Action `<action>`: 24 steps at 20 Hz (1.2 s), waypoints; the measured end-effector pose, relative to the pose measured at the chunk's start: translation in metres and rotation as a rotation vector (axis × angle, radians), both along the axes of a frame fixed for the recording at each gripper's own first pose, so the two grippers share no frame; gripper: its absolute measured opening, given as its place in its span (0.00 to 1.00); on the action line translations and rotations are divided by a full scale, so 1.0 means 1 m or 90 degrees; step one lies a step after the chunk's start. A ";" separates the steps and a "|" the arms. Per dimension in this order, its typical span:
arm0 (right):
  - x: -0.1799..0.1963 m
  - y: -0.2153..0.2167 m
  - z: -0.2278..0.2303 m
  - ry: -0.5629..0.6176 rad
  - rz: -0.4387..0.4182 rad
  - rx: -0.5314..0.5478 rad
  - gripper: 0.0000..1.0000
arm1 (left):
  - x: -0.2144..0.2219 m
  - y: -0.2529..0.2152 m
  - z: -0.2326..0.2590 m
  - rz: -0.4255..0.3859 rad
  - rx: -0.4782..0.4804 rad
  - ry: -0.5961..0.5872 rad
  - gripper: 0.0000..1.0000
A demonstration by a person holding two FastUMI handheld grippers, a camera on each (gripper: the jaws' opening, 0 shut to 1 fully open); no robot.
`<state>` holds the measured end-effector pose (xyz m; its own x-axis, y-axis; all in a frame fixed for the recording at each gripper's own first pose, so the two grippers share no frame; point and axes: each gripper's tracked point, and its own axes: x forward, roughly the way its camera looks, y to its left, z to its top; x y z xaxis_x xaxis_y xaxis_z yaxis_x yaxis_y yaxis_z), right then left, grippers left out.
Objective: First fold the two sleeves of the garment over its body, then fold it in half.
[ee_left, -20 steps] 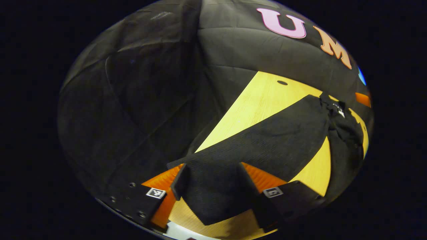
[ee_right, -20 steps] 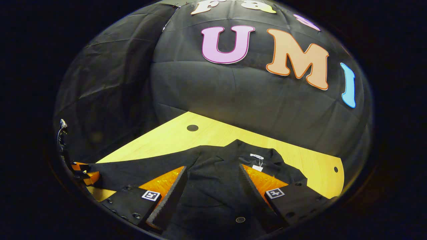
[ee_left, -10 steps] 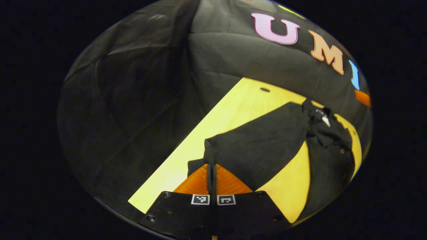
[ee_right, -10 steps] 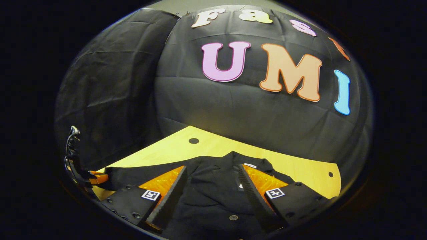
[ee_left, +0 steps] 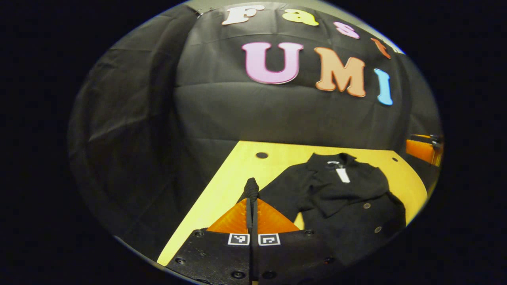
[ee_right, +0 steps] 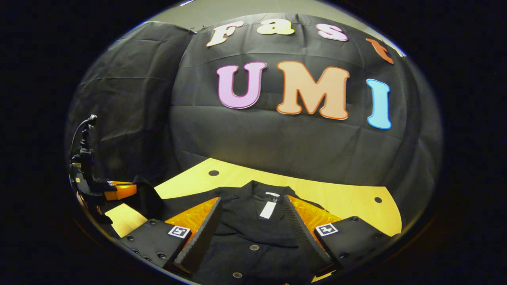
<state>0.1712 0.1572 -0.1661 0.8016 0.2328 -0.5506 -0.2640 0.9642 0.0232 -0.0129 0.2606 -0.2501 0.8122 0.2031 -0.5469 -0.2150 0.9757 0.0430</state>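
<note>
My left tool (ee_left: 252,206) is clenched on one sleeve (ee_left: 251,187), lifted but not yet folded; right tool (ee_right: 251,221) hangs released over the garment (ee_right: 253,237); halving remains.

Orange-fingered black hand-held gripper (ee_left: 252,198)

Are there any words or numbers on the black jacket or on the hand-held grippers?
White tag at the jacket collar: too small to read.
Square markers on the right hand-held gripper: patterns, no words.
Same markers on the left hand-held gripper, shut on a sleeve: no words.
</note>
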 end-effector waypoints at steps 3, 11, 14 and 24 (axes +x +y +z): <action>-0.010 -0.042 0.003 0.000 -0.042 -0.001 0.99 | 0.032 -0.037 0.008 -0.047 -0.005 -0.015 0.00; -0.047 -0.153 0.002 0.010 -0.155 -0.013 0.97 | 0.093 -0.141 0.005 -0.160 -0.014 -0.015 0.00; -0.062 -0.191 -0.001 0.018 -0.197 -0.016 0.99 | 0.109 -0.182 -0.003 -0.206 -0.015 -0.008 0.00; -0.127 -0.298 -0.011 0.050 -0.326 -0.028 0.99 | 0.144 -0.300 -0.044 -0.314 0.000 0.043 0.00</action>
<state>0.0445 -0.1404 -0.1767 0.7625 -0.2042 -0.6140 0.2434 0.9697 -0.0203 0.1306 -0.0393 -0.2936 0.7741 -0.1973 -0.6016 0.2760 0.9603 0.0401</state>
